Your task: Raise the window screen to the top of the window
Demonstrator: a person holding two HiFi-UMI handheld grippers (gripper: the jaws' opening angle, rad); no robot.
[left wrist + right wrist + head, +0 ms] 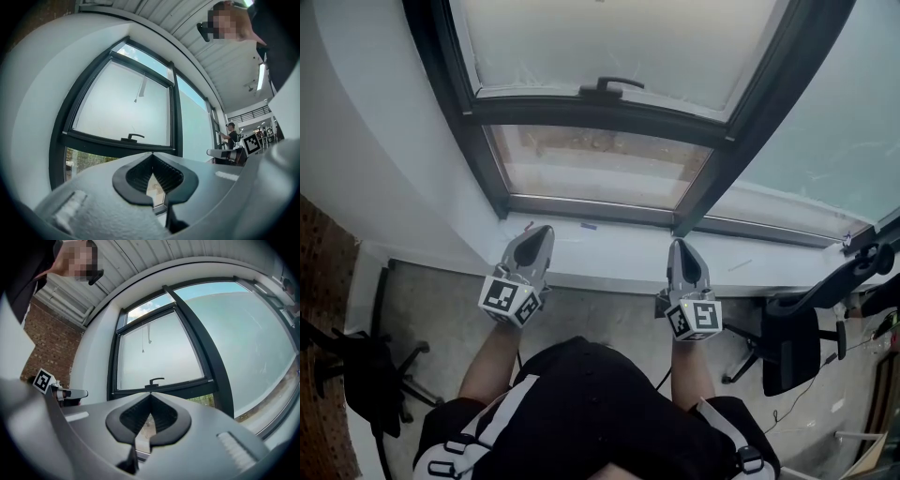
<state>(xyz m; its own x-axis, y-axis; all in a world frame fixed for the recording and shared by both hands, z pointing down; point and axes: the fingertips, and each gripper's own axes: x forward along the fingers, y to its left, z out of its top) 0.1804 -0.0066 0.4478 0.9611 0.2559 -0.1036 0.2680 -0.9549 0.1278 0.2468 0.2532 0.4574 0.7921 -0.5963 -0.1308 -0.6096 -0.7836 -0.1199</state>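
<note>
The window screen [609, 37] is a frosted panel in a dark frame. Its bottom rail [600, 112] carries a black handle [609, 86], and a strip of clear glass [591, 164] shows beneath the rail. Both grippers hover over the white sill [609, 253], short of the window and touching nothing. My left gripper [546, 230] is shut and empty, below and left of the handle. My right gripper [680, 244] is shut and empty, below and right of it. The handle [132, 137] appears above the left gripper [151, 153], and the handle [156, 380] sits just above the right gripper [150, 394].
A black office chair [366, 375] stands at the left and another [792, 342] at the right. A large fixed pane [834, 122] adjoins the window on the right. A pull cord [149, 336] hangs before the screen. A person [230, 136] stands farther along the windows.
</note>
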